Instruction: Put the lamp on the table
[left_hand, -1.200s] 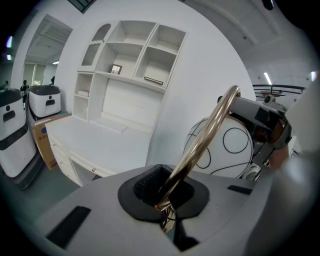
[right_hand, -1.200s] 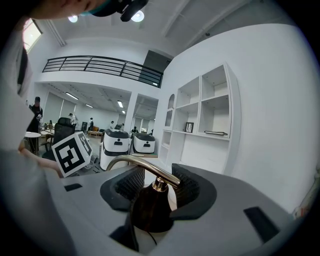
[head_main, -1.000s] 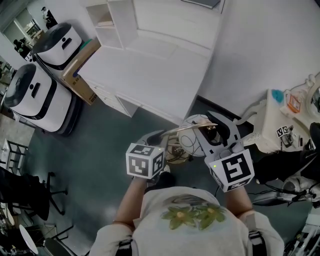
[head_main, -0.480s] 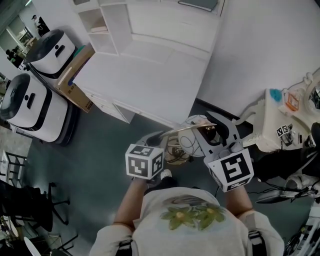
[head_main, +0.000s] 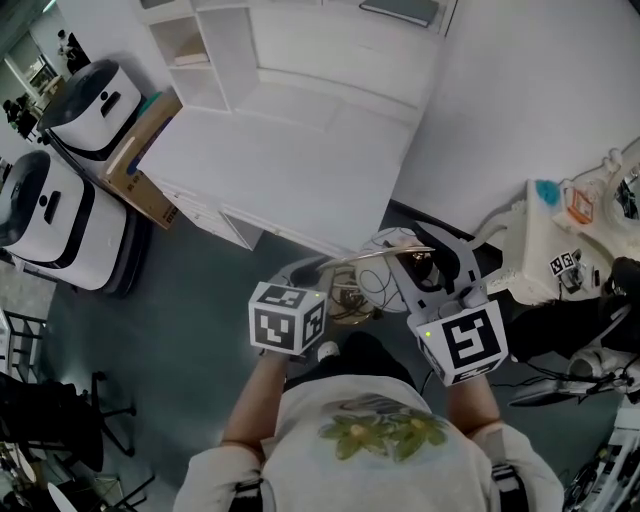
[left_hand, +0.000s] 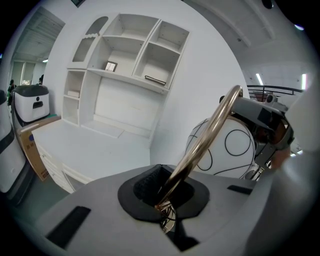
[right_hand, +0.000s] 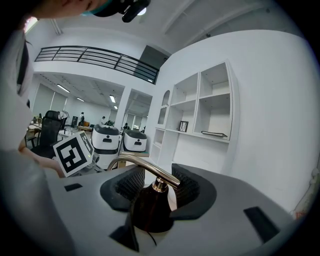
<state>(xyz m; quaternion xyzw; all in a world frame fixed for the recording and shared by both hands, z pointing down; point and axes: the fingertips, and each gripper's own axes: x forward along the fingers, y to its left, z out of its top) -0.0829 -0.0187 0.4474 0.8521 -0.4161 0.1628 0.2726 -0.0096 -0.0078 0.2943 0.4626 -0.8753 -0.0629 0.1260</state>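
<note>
The lamp hangs in the air between both grippers, in front of my body. It has a white globe (head_main: 384, 262) with thin black rings, a curved brass arm (head_main: 385, 254) and a dark brown fitting (right_hand: 150, 206). My left gripper (head_main: 316, 274) is shut on the brass arm (left_hand: 209, 135), with the globe (left_hand: 234, 148) just beyond it. My right gripper (head_main: 432, 268) is shut on the dark fitting, and the brass arm (right_hand: 145, 167) bends out above its pads (right_hand: 186, 187). The white table (head_main: 290, 165) lies ahead, bare on top.
White shelves (head_main: 300, 45) rise behind the table against the wall. Two white wheeled machines (head_main: 92, 96) and a cardboard box (head_main: 140, 162) stand left of it. A cluttered white bench (head_main: 565, 235) is on the right, a black chair (head_main: 45, 400) at lower left.
The table, box and white machines have slid left in the head view as I move across the floor. Both grippers keep their hold on the lamp.
</note>
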